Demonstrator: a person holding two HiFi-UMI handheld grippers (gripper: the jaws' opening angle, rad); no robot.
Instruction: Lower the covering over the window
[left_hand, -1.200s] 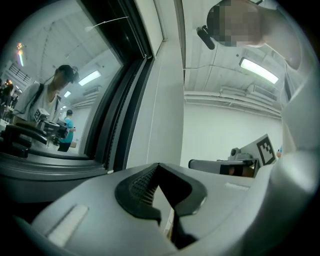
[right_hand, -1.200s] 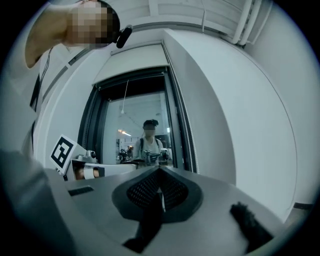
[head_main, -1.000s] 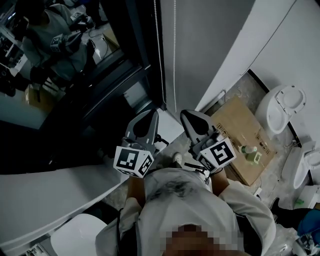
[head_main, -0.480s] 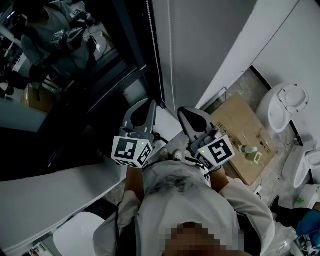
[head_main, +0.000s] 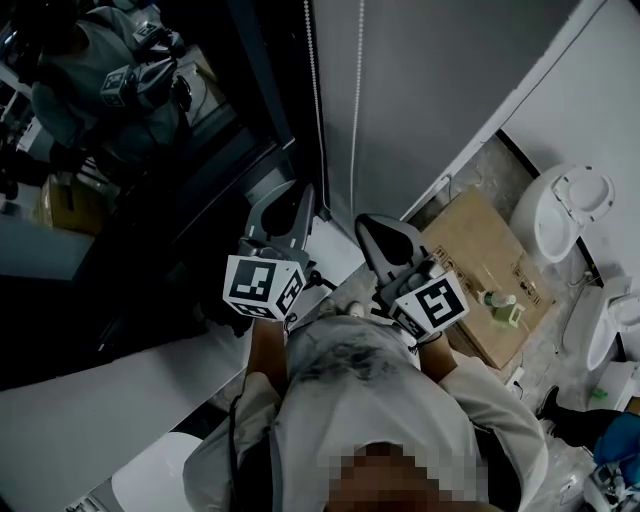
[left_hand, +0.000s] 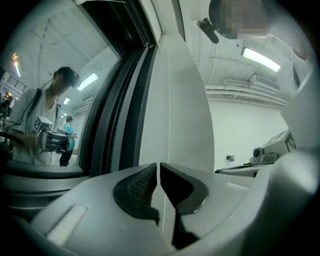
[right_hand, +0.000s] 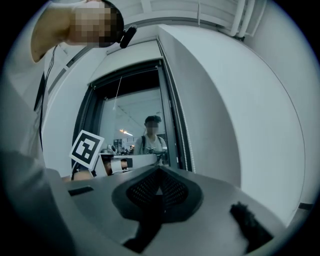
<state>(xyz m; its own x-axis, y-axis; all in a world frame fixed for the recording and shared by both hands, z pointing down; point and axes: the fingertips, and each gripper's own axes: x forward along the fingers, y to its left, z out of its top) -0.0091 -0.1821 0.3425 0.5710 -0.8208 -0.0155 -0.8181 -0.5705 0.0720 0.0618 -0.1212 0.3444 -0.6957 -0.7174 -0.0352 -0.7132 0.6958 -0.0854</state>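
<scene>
Brown cardboard makes the one box (head_main: 470, 255) we can see, lying closed on the speckled floor (head_main: 545, 365) below the wall, so we cannot tell what is inside it. On its top, close to the edge farthest from the window (head_main: 150, 170), stand a small green bottle (head_main: 496, 298) and, just beside it, a second pale green item (head_main: 512, 316) too small for us to name. Beyond the box sits a white toilet (head_main: 560, 215) with its lid raised, and the rim of another (head_main: 620, 322) shows at the picture's right edge. The window is dark glass that mirrors a person holding grippers, and we cannot make out the covering itself in any view. Its thin white cord (head_main: 357, 120) hangs down along the right side of the window frame, against a grey panel (head_main: 440, 80). We hold both tools level towards that side of the frame, side by side. The left gripper (left_hand: 159, 167) has just been opening its jaws. They now stand a narrow slit apart, and the cord shows in line with that slit without the pads pressing on it. The right gripper (right_hand: 159, 174) has its jaws closed together with nothing between them, pointing at the frame near the cord.
</scene>
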